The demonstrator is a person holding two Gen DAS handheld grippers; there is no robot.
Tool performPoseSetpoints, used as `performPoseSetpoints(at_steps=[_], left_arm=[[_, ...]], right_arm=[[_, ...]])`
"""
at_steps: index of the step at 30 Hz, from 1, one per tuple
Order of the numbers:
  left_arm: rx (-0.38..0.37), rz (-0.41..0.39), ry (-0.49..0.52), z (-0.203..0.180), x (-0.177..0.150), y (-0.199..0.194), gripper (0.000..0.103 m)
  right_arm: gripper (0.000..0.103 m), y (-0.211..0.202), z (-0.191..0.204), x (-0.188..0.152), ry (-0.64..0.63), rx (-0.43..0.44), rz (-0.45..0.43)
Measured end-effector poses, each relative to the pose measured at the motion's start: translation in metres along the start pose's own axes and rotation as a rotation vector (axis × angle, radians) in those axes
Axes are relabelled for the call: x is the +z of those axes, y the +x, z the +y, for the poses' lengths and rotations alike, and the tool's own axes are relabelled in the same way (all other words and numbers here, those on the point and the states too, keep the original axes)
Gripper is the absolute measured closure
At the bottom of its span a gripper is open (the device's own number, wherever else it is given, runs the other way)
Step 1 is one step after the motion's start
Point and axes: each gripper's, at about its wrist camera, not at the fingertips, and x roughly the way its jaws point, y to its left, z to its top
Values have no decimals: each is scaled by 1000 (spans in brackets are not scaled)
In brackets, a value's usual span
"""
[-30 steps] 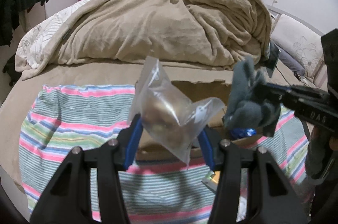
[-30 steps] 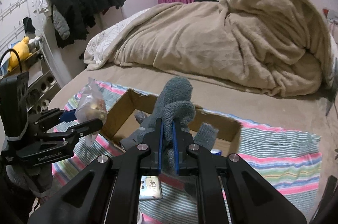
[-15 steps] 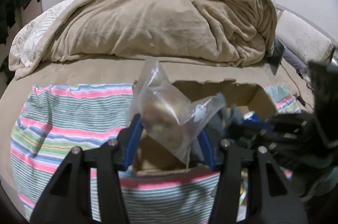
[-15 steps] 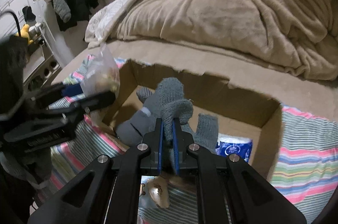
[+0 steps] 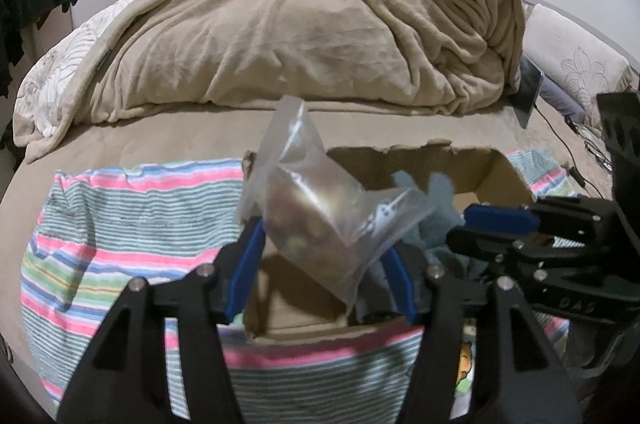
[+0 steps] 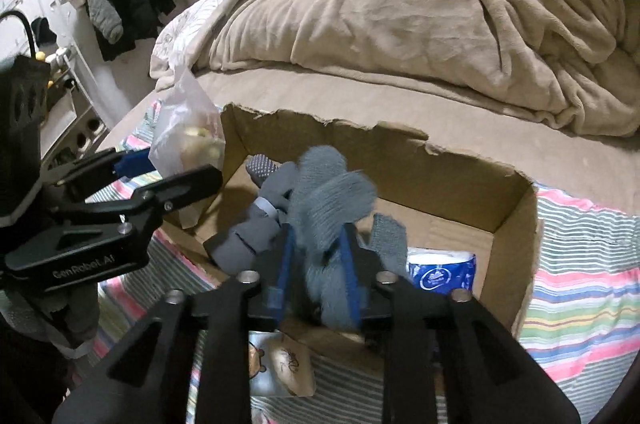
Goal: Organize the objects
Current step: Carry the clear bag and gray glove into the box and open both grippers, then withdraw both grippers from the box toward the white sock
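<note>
Both claws hang over the open cardboard box point(image 6: 516, 207), which stands on a striped cloth point(image 5: 120, 224) on the bed. The left claw point(image 5: 320, 260) has its blue pads closed against a clear plastic bag point(image 5: 320, 216) with small yellowish pieces inside; the bag is above the left end of the box, just at its side wall. The right claw point(image 6: 316, 264) has its jaws a little apart, and a grey knitted glove point(image 6: 324, 207) stands between them; the picture is blurred there, so I cannot tell if the pads really press the glove or only stand beside it. The lower part of the glove seems to reach down into the box, near a blue packet point(image 6: 440, 274) in the right part of the box floor. I think several things can go wrong. The bag is slippery and puffed, held only at its lower part, so it may slide out before it is well inside the box and fall on the cloth outside the left wall. The glove is soft and can catch on a pad when the right claw pulls away, and come out of the box again. The two claws are near each other over the box, so one may knock the other. The torn edge of the box may also snag the bag.
</note>
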Motion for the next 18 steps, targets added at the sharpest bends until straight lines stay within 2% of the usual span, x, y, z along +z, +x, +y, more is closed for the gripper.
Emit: performPoseSetpoints(at_steps=[1,3,5,18], left_arm=[[3,0,2,0,0,-1,42],[3,-11,6,-1,0,-5,25],[-3,-24,4,-2,0,-11,21],[8,-54,-35,6,-6,-44,20]], right_arm=[[70,-2,0,1,1,-4,-3],[64,-6,-1,1,4,-12,-9],[54,-10,-2,1,12,-12,-15],[52,-42,1,-8,36,-21,-49]])
